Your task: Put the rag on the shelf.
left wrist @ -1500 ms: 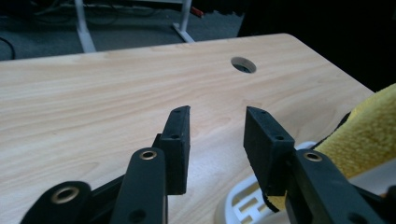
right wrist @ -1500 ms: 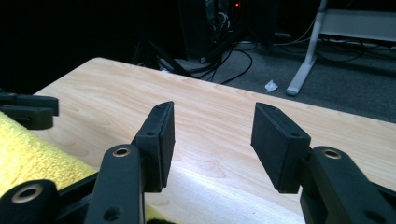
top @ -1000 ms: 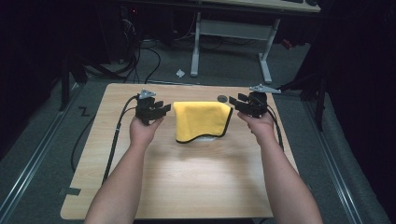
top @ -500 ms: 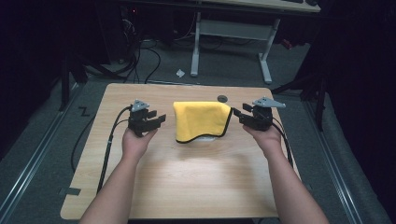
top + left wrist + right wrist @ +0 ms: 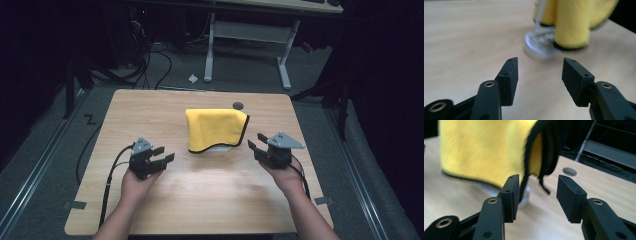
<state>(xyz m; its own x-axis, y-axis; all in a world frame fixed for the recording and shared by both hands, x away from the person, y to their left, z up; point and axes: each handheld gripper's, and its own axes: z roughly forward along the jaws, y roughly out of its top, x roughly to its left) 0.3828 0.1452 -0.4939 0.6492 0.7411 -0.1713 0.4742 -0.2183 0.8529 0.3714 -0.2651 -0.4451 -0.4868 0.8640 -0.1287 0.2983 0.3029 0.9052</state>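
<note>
A folded yellow microfibre cloth (image 5: pixel 217 129) with black trim is draped over a clear stand mid-table. The left gripper (image 5: pixel 163 154) and right gripper (image 5: pixel 254 141) are held wide and empty at either side, the left's jaws just opened further, the right's slightly narrowed.

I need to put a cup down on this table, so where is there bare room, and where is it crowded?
The table is bare along its near edge between the two forearms, and in the far left corner, left of the yellow cloth. It is crowded mid-table: the left gripper and right gripper flank the cloth, which is draped over a clear stand. A small round hole lies behind it.
</note>
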